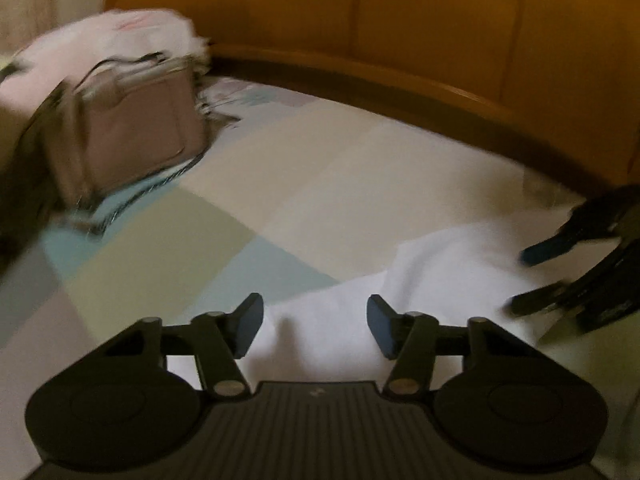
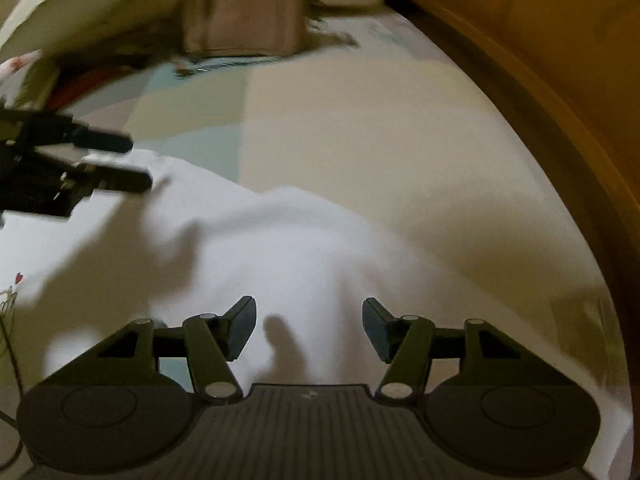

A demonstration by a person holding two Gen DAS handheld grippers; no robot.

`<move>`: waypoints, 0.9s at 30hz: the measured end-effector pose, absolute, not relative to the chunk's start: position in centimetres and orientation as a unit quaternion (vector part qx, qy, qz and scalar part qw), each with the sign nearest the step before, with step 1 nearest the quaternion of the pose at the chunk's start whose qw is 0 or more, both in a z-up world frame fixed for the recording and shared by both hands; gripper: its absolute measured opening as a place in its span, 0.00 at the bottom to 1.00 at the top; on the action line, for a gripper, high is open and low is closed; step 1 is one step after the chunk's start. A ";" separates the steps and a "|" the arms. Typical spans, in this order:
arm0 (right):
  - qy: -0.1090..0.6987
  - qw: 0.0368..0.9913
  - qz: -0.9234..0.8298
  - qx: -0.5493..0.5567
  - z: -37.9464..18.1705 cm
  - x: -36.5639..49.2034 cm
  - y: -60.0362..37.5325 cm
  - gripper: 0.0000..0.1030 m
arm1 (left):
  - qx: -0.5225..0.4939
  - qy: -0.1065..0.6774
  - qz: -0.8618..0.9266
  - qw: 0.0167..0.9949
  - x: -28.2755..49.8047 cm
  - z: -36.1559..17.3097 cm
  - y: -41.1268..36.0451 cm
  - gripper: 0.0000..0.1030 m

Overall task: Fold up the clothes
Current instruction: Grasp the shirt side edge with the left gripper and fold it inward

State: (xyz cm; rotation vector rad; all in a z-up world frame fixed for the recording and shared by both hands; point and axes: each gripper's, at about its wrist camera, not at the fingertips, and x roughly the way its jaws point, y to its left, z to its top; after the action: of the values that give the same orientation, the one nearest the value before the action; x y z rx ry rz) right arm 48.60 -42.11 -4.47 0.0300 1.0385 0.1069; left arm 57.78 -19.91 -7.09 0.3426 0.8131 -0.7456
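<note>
The white garment [image 2: 280, 248] lies rumpled across the lower middle of the right wrist view, on the pastel patchwork bedsheet [image 2: 360, 128], with humps and loose edges and no tidy fold that I can make out, so the folding looks barely begun or mid-way at best. The left gripper [image 1: 315, 326] and the right gripper [image 2: 309, 328] both hover over it with jaws parted and nothing between them. A pinkish bag [image 2: 240, 20] sits at the upper middle, beside the wooden bed frame [image 2: 560, 100].
</note>
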 end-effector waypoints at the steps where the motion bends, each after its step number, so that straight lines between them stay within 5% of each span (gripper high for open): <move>1: 0.496 0.867 0.044 0.019 -4.5 48.3 -42.6 0.63 | 0.172 0.390 -0.357 0.831 58.6 -7.6 -20.0 0.54; 7: 0.479 0.876 0.030 0.044 -4.5 47.4 -44.0 0.63 | 0.214 0.449 -0.385 0.778 63.1 -10.3 -20.2 0.49; 8: 0.477 0.877 0.029 0.049 -4.5 47.3 -44.2 0.63 | 0.223 0.457 -0.392 0.766 63.1 -10.7 -20.5 0.37; 9: 0.475 0.878 0.029 0.050 -4.4 47.2 -44.4 0.63 | 0.234 0.461 -0.398 0.757 63.1 -11.0 -20.8 0.35; 11: 0.471 0.880 0.027 0.052 -4.3 47.1 -44.6 0.63 | 0.252 0.447 -0.399 0.760 62.5 -10.9 -21.0 0.08; 21: 0.480 0.876 0.012 0.046 -4.5 46.4 -45.9 0.63 | 0.199 0.434 -0.320 0.819 62.3 -9.5 -19.9 0.20; 25: 0.490 0.871 0.000 0.043 -4.8 45.8 -46.1 0.63 | 0.181 0.410 -0.332 0.830 59.6 -7.5 -19.3 0.48; 27: 0.494 0.868 -0.010 0.052 -5.0 45.6 -46.4 0.63 | 0.156 0.437 -0.353 0.813 58.7 -8.0 -19.6 0.50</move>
State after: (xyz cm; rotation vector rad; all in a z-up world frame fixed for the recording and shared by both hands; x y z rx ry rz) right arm 45.64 -46.38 -4.97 0.1082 1.0346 -0.0210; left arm 58.72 -19.59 -7.98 0.3327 0.9325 -0.7529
